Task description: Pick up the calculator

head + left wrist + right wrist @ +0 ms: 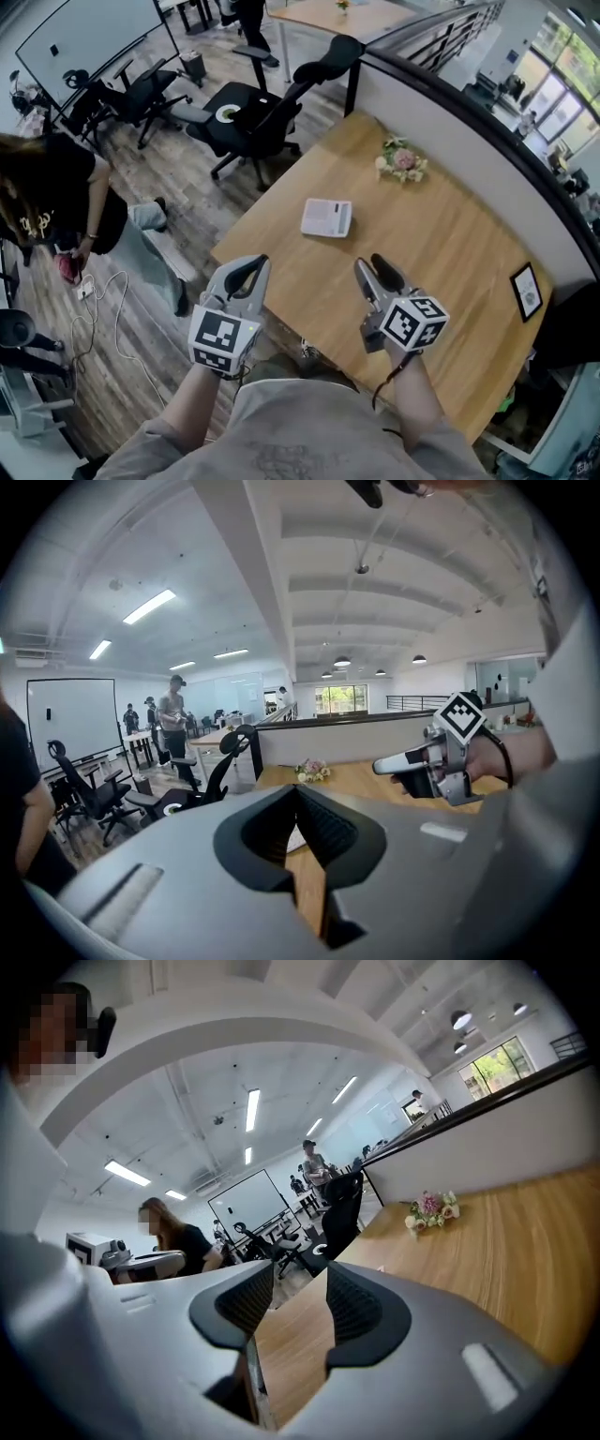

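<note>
The calculator, a flat white-and-grey slab, lies on the wooden table a little past both grippers. My left gripper hovers over the table's near-left edge with its jaw tips touching and nothing in them. In the left gripper view a sliver of the calculator shows behind the left gripper. My right gripper is held to the right of the left one, its jaws apart and empty. In the right gripper view only bare wood shows between the right gripper jaws.
A small bunch of flowers lies at the table's far side by the partition wall. A framed picture rests near the right edge. A black office chair stands beyond the table's far-left corner. A person crouches on the floor at left.
</note>
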